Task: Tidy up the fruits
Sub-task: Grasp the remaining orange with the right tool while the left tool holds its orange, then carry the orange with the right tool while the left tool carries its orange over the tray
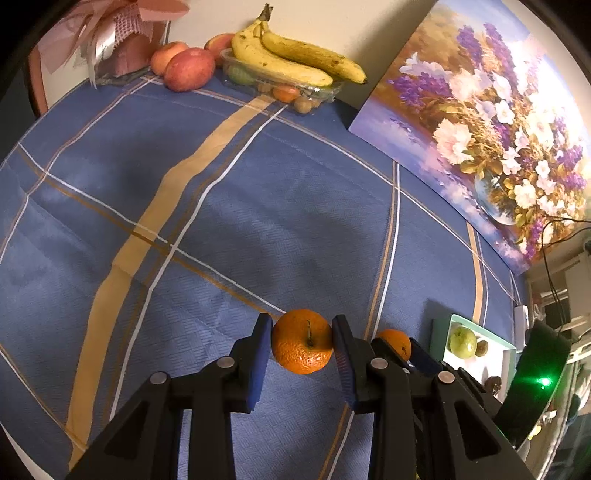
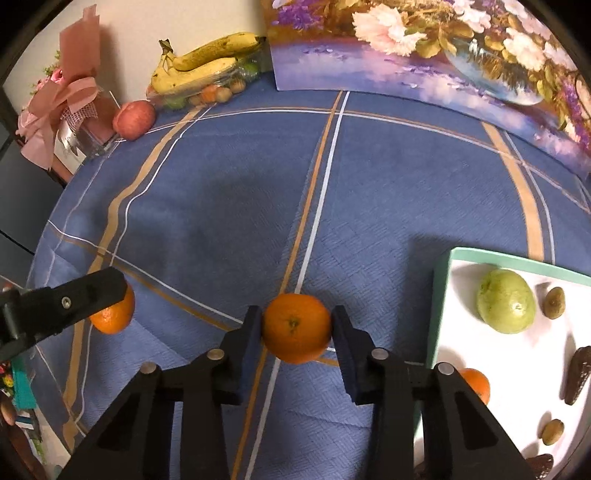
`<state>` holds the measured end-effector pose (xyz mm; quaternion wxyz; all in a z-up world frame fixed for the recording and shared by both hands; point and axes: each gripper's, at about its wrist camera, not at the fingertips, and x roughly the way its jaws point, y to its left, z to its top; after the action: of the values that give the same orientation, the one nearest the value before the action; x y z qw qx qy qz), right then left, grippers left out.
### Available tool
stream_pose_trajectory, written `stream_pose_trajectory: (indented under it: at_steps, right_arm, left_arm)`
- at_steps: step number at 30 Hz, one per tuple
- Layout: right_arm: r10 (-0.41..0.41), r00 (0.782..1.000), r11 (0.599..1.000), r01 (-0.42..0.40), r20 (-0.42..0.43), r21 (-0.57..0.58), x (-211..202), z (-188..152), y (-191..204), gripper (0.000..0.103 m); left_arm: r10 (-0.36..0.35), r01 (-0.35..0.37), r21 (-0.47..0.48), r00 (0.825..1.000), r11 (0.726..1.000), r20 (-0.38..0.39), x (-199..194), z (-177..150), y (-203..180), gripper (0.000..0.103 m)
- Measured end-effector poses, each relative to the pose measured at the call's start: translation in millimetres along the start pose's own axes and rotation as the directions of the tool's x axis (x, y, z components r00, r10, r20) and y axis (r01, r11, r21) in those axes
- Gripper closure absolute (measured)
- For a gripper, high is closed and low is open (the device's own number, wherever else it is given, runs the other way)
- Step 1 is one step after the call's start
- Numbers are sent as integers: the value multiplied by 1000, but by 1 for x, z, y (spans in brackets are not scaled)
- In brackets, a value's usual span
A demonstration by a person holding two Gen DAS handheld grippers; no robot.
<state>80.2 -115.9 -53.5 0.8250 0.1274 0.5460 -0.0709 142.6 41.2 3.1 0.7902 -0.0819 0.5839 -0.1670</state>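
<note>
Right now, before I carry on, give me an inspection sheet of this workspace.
Surface: blue plaid tablecloth, creased.
Job's things: white tray holds a green fruit, an orange and small brown pieces; bananas lie on a clear punnet; apples beside it.
Clutter: pink-wrapped gift, flower painting.
Grippers: left gripper shut on an orange; right gripper closed on another orange.
Cables: black cable at the painting's edge.
Surroundings: pale wall.

Blue tablecloth point(image 2: 229, 206) lies open; tray point(image 2: 441, 295) blocks the right side.
</note>
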Motion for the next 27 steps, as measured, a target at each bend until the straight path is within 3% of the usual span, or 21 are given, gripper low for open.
stream_pose_trajectory:
  at_steps: [10,27]
  right_arm:
    - [41,996,999,-43,83,19,-39,-11,-16,63]
    - [16,983,998,-26,185,50,-111,-46,-48,64]
  left_arm:
    - [15,-19,84,999,996,52,-23,-2,-24,68]
    - [-22,10,191,998,982,57,-41,-31,-74,68]
